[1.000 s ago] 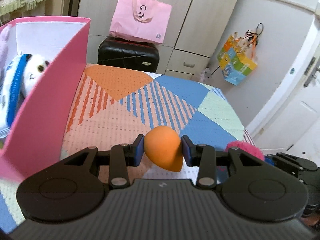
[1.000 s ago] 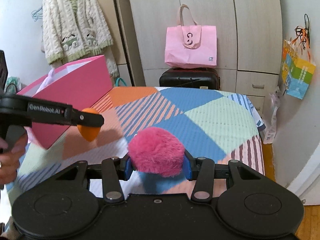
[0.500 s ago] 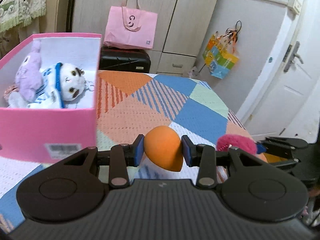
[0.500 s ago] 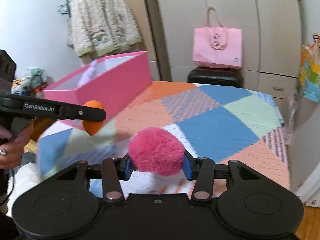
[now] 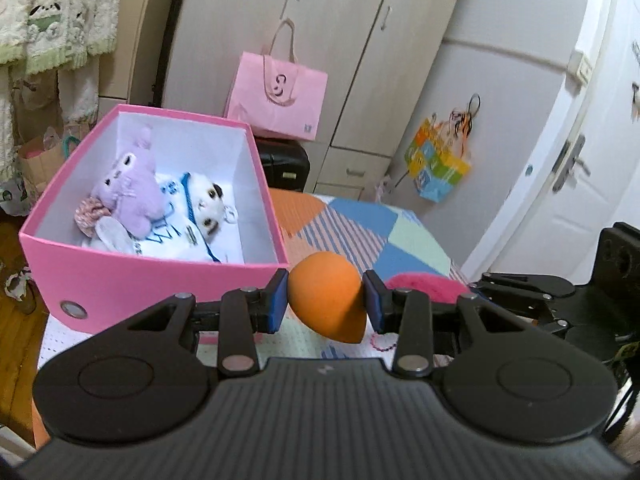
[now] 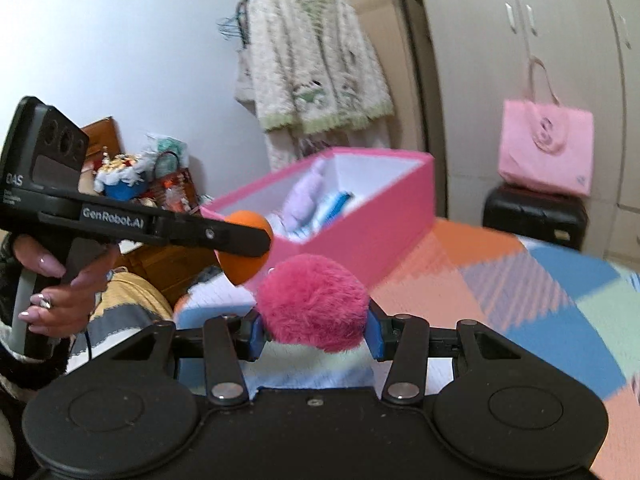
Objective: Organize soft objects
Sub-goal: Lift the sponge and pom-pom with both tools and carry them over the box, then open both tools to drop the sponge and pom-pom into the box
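The orange sponge (image 5: 326,296), a teardrop of foam, sits squeezed between the blue pads of the left gripper (image 5: 326,296), round end up and its point hanging below the jaws. It looks very light and springy; the pads press on its widest part, which is the sensible place, since a grip lower on the taper would likely let it squirt out. It should drop cleanly once released and may bounce a little.

The pink pompom (image 6: 314,306) is clamped the same way in the right gripper (image 6: 314,322), fluff bulging above and in front of the jaws. It looks almost weightless and crushes easily, so the pads probably hold fur more than core; a hold across its middle, as here, seems safest, and fibres might cling on release.

The pink box (image 5: 156,276) lies ahead and to the left of the left gripper, its near wall just beyond the left pad, open top showing a purple plush (image 5: 128,188) and a white plush (image 5: 196,216) lying against each other. From the right gripper the box (image 6: 360,240) is straight ahead, past the pompom.

Both grippers tilt somewhat downward over the patchwork blanket (image 6: 520,280). In the right view a hand (image 6: 60,292) wraps the left tool's grip, which crosses level from the left, its sponge short of the box's near corner.
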{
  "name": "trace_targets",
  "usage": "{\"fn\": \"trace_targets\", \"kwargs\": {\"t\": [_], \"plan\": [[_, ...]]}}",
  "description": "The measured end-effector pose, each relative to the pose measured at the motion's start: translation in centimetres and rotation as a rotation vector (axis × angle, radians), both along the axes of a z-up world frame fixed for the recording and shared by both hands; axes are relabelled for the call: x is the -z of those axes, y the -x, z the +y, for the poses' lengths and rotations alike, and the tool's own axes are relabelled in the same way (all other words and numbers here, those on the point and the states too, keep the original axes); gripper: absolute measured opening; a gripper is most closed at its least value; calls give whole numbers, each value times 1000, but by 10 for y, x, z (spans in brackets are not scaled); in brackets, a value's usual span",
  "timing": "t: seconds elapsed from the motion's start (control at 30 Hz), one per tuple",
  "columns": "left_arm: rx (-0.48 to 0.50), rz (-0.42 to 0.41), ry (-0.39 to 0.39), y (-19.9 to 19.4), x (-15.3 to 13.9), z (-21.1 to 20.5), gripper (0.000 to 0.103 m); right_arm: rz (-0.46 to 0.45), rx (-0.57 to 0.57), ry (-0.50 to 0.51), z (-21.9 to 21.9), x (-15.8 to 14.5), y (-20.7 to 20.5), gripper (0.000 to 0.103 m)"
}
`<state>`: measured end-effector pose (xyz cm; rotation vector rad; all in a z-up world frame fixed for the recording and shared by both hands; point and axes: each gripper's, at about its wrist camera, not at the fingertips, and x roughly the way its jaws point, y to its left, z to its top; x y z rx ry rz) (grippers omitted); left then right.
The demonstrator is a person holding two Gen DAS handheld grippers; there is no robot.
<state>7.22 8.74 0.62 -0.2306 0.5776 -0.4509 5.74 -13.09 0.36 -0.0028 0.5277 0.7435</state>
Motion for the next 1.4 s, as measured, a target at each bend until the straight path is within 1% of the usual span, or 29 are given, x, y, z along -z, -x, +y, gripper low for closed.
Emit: {"fn": "trace_targets", "kwargs": {"t": [0.1, 0.27, 0.37, 0.43, 0.5, 0.63, 0.77, 0.9, 1.03, 1.17, 1.23, 1.3, 1.33, 1.37, 1.4], "plan": [[-4, -2, 21, -9, -3, 8, 38, -35, -22, -15, 14, -10, -11, 52], [-27, -25, 31, -27, -10, 22, 38, -93, -37, -20, 36, -23, -35, 52], [-42, -42, 38, -39, -15, 29, 38, -106, -32, -19, 45, -27, -51, 52], [-49, -48, 36, -49, -18, 32, 38, -95, -31, -23, 49, -29, -64, 52], [-58, -50, 21, -61, -18, 35, 38, -88, -49, -9, 56, -30, -79, 52], [-102, -41, -33, -95, -19, 41, 38, -136, -69, 69, 73, -32, -99, 53], [-116, 1, -57, -129, -17, 49, 38, -128, -68, 135, 91, -34, -133, 53], [-160, 68, -54, -158, -7, 59, 38, -96, -76, 184, 110, -30, -161, 53], [-192, 132, -33, -182, 7, 70, 38, -73, -69, 221, 124, -18, -183, 53], [-215, 135, -28, -196, 10, 74, 38, -75, -54, 236, 131, -10, -198, 53], [-220, 136, -44, -201, 11, 73, 39, -63, -52, 233, 133, -9, -205, 53], [-232, 143, -50, -204, 13, 72, 41, -43, -61, 234, 134, -7, -211, 55], [-238, 145, -51, -204, 13, 72, 44, -35, -61, 237, 134, -5, -213, 58], [-238, 145, -52, -204, 12, 71, 50, -25, -62, 244, 136, -2, -215, 61], [-237, 137, -54, -203, 11, 70, 54, -16, -56, 254, 137, 1, -216, 65]]}}
